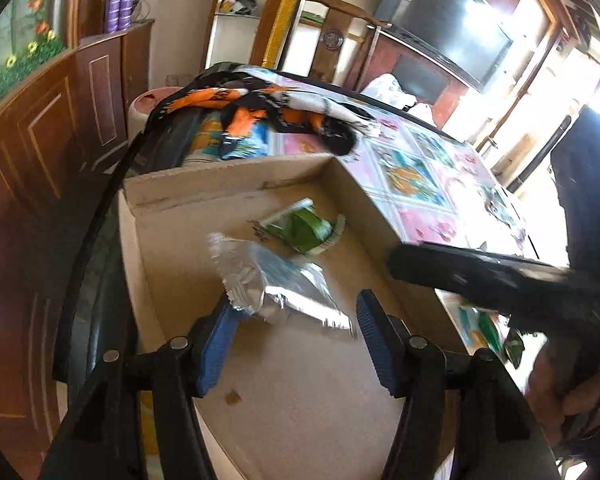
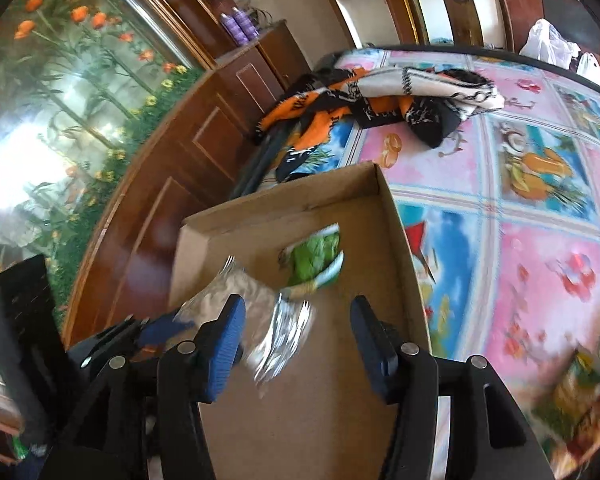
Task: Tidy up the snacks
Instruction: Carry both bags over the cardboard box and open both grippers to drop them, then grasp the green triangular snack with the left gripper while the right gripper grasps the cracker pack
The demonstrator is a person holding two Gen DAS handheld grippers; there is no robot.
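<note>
A shallow cardboard box (image 1: pixel 160 200) (image 2: pixel 404 232) sits on the table's left side. Inside it lies a green snack packet (image 1: pixel 300 230) (image 2: pixel 314 260). A silver foil snack packet (image 1: pixel 276 284) (image 2: pixel 268 320) is blurred over the box, between and just ahead of my left gripper's (image 1: pixel 292 336) open blue fingers; whether it still touches the left finger I cannot tell. My right gripper (image 2: pixel 298 340) is open and empty over the box; it shows as a black bar in the left wrist view (image 1: pixel 480 276).
The table carries a colourful fruit-print cloth (image 2: pixel 540 208). A crumpled orange, black and white cloth (image 1: pixel 268 108) (image 2: pixel 380 96) lies beyond the box. More snack packets (image 2: pixel 576 392) lie at the near right. Wooden cabinets (image 1: pixel 40 160) stand left. White plastic bags (image 2: pixel 548 44) sit at the far edge.
</note>
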